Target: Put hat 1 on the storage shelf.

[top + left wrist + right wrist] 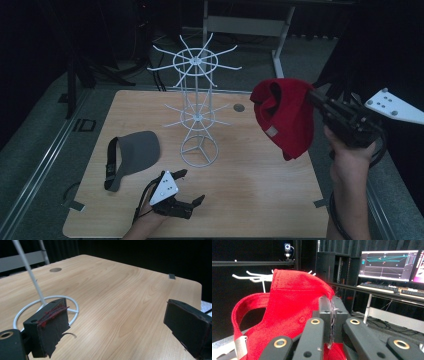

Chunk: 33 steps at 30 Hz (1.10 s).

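The right gripper (pixel 314 98) pinches the red cap (pixel 284 116), probably at its brim edge; the soft, light cloth droops. The left gripper (pixel 192 187) hangs spread and empty over the near table (pixel 260 200).

A bright red cap (pixel 282 117) with a small silver-grey strap buckle hangs at the right of the high view, pinched by a black gripper (pixel 312 96). A white wire rack (pixel 196 107) stands at centre on a pale wood-grain table (pixel 260 195), with a dark grey visor (pixel 132 156) at lower left.
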Tool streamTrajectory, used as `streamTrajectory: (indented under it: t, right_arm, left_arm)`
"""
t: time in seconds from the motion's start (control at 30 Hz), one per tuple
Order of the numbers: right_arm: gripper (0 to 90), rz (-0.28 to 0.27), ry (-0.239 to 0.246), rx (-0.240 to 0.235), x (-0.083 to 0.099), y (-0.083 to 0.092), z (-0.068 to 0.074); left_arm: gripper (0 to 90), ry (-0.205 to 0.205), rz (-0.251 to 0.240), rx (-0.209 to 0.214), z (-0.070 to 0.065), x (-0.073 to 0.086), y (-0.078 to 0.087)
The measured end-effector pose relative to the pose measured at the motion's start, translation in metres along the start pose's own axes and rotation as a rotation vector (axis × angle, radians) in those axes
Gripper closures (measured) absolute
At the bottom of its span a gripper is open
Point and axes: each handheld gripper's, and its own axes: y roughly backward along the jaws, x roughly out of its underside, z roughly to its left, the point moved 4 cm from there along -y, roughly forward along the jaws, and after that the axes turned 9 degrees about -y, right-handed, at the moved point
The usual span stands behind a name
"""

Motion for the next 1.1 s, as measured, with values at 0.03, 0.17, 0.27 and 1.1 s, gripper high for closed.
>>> streamTrajectory:
  t: [0.03, 0.17, 0.27, 1.1]
  right_arm:
    - [88.7, -0.005, -0.004, 0.004, -0.003, -0.002, 0.0]
    - [88.7, -0.018, -0.004, 0.011, -0.014, -0.011, 0.0]
    - [88.7, -0.022, 0.002, 0.03, -0.021, -0.019, 0.001]
    - [88.7, 0.019, 0.01, 0.087, -0.044, -0.094, 0.007]
  left_arm:
    - [6.3, 0.007, -0.003, -0.002, 0.0, 0.003, 0.0]
    - [6.3, 0.007, 0.008, -0.022, -0.001, 0.011, 0.001]
    - [6.3, 0.02, 0.002, -0.044, 0.0, 0.015, 0.003]
    - [6.4, 0.03, -0.026, -0.075, 0.003, 0.016, 0.008]
